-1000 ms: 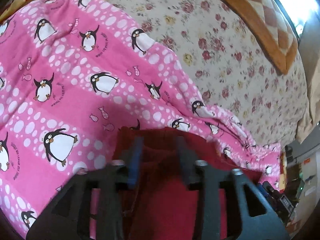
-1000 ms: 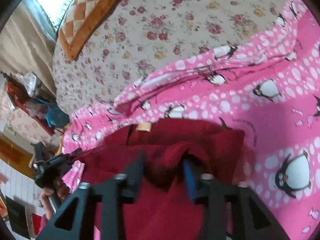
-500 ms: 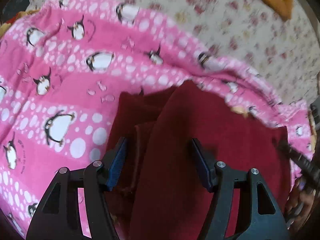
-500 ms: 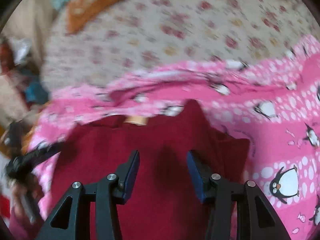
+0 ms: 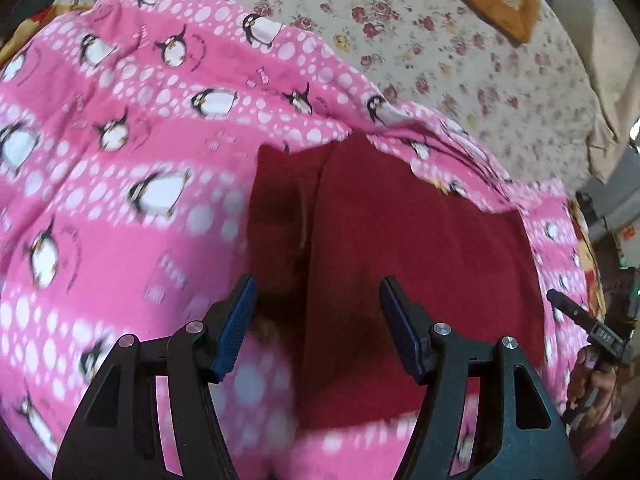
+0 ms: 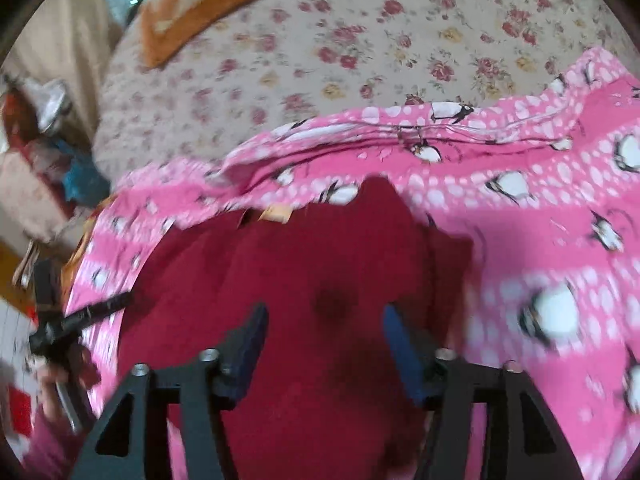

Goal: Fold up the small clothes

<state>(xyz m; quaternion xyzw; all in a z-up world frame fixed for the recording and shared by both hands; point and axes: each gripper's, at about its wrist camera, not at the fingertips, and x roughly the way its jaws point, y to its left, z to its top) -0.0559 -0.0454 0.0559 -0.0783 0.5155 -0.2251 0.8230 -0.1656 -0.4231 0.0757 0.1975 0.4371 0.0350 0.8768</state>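
since a second ago the red garment [image 5: 420, 248] has been released by both grippers and laid out flatter on the pink penguin blanket [image 5: 120, 168]; the jaws, then closed on bunched cloth, are now spread wide with nothing between them. the left gripper [image 5: 318, 328] is held above the garment's left part, where a folded layer is seen overlapping a darker strip beside it. the right gripper [image 6: 324, 344] is held over the middle of the garment [image 6: 320, 280]. a small tan label [image 6: 276, 214] is seen at the garment's far edge, against the blanket [image 6: 540, 240]. beyond the blanket a floral sheet [image 6: 360, 60] is spread, with an orange checked pillow [image 6: 192, 12] lying on it. much of both views is blurred.
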